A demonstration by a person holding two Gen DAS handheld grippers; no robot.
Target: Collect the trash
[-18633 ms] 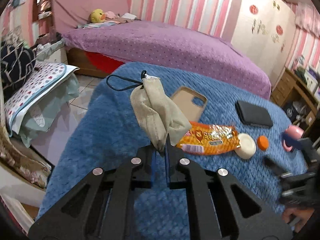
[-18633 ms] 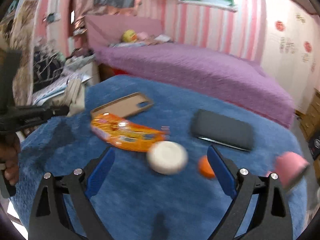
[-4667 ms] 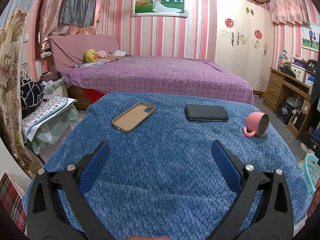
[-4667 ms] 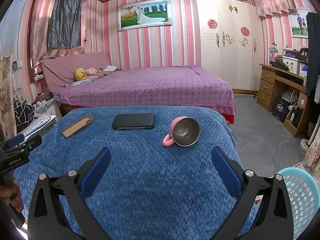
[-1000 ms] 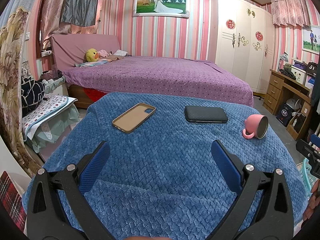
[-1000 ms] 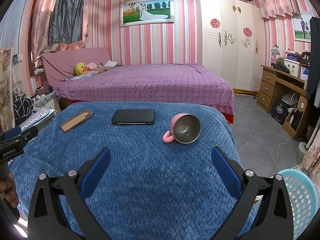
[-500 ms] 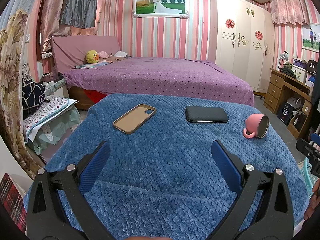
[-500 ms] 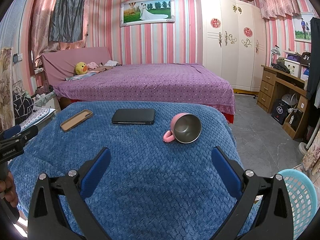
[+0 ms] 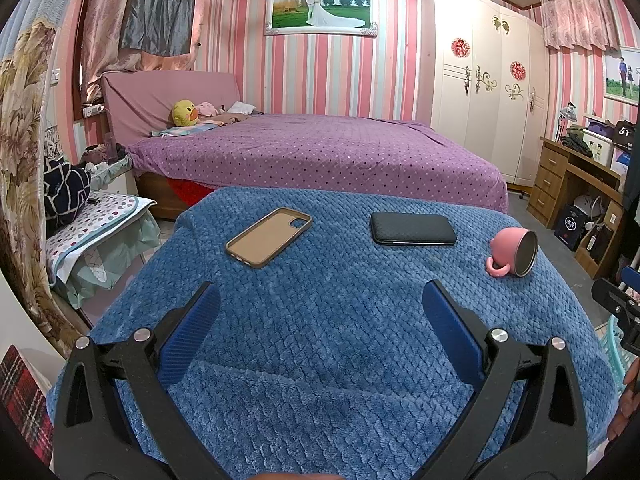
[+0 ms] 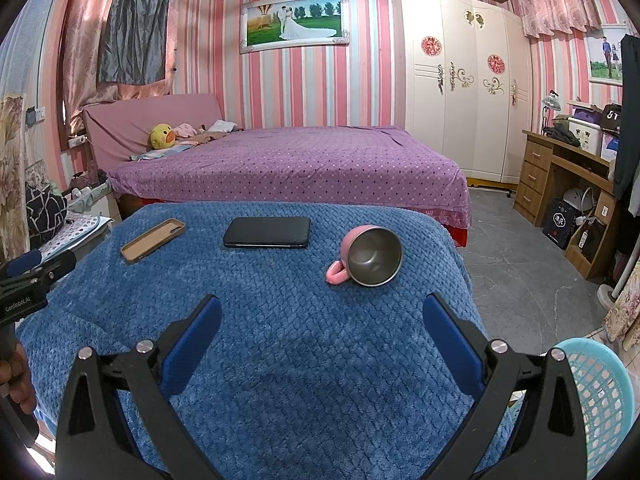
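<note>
My left gripper (image 9: 320,312) is open and empty above the near part of the blue blanket (image 9: 320,304). My right gripper (image 10: 322,316) is open and empty over the same blanket (image 10: 280,320). A light blue plastic basket (image 10: 600,396) stands on the floor at the lower right of the right wrist view; its inside is mostly hidden. No wrapper or other trash shows on the blanket.
On the blanket lie a tan phone case (image 9: 269,237), a black phone (image 9: 413,229) and a pink mug on its side (image 9: 514,252). They also show in the right wrist view: case (image 10: 153,240), phone (image 10: 267,232), mug (image 10: 370,256). A purple bed (image 9: 320,152) is behind.
Over the last second almost nothing moved. Earlier, the left gripper held a beige bag, and an orange wrapper, white lid and orange cap lay on the blanket; they are gone now.
</note>
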